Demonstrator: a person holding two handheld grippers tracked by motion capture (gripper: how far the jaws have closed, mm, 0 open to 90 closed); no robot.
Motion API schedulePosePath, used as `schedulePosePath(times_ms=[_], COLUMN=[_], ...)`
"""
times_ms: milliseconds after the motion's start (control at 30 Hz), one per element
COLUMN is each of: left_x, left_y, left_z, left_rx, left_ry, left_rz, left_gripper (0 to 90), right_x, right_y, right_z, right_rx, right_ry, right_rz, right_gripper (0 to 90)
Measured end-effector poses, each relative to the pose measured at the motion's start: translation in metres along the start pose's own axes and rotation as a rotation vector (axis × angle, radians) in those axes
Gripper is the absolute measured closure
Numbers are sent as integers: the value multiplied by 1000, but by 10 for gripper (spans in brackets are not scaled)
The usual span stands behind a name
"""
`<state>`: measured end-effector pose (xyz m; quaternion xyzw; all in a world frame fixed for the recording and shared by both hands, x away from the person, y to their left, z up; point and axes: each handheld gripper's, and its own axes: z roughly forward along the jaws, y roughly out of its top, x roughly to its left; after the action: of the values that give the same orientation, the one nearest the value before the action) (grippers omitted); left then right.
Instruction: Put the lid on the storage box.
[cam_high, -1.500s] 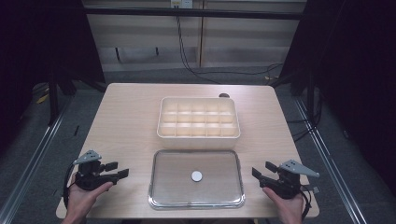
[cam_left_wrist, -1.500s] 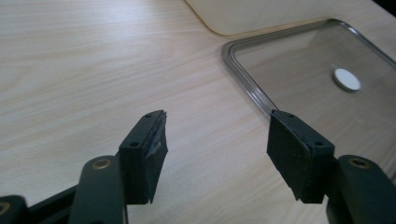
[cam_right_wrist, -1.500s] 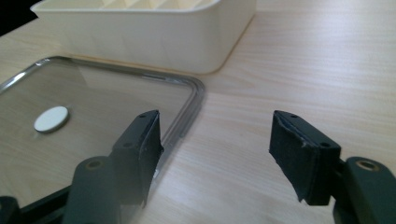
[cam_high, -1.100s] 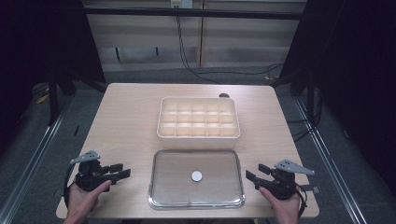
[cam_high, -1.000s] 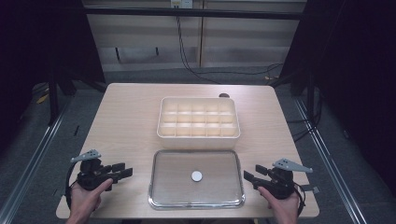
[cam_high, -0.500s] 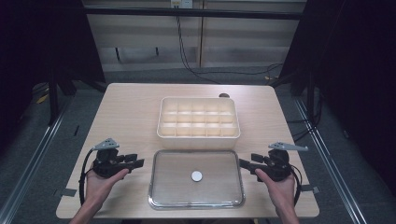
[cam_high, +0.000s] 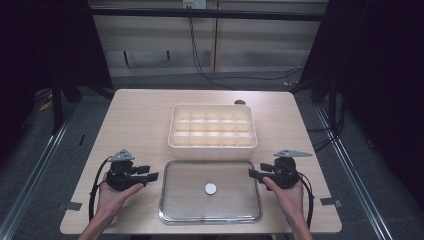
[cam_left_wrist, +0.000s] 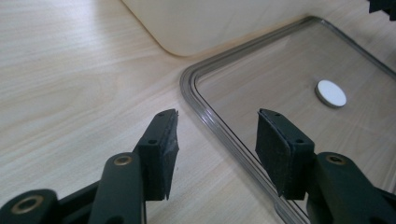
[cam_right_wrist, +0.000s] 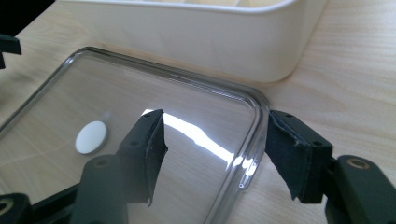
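I had both tongs apart. Left tongs (cam_high: 150, 176) straddled the clear lid's (cam_high: 210, 192) rim at its 9 o'clock edge, right tongs (cam_high: 254, 173) straddled the rim at 3 o'clock. Lid lay flat on the table (cam_high: 135, 120), white disc (cam_high: 210, 188) at centre. Cream divided tray (cam_high: 213, 126) sat at 12 o'clock, just beside lid.

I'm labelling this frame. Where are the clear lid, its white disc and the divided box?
Clear lid (cam_high: 172, 216): high view, near-left rim.
White disc (cam_high: 210, 188): high view, its centre.
Divided box (cam_high: 212, 144): high view, near outer wall.
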<state>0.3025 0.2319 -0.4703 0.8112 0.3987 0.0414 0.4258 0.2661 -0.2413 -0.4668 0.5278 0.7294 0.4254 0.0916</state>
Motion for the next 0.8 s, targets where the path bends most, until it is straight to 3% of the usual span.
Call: schedulePosePath(times_ms=[133, 167, 300, 433, 500, 633, 800], left_x=[-1, -1, -4, -10, -13, -19, -23], left_y=[1, 1, -2, -3, -4, -7, -9], left_z=[9, 12, 18, 23, 25, 29, 33], left_rx=[24, 27, 60, 81, 83, 111, 145], left_ry=[15, 19, -1, -21, -44, -53, -56], left_rz=[18, 5, 5, 20, 18, 34, 67], left_gripper=[463, 460, 459, 481, 563, 570, 610], right_x=[-6, -13, -16, -15, -14, -14, -6], right_y=[-5, -8, -9, -12, -15, -18, -23], right_z=[8, 12, 11, 13, 17, 18, 21], right_rx=[19, 10, 8, 39, 63, 66, 91], right_ry=[-19, -26, -24, -36, -52, -56, -77], right_rz=[9, 58, 64, 56, 47, 55, 5], right_gripper=[358, 365, 373, 391, 438, 458, 488])
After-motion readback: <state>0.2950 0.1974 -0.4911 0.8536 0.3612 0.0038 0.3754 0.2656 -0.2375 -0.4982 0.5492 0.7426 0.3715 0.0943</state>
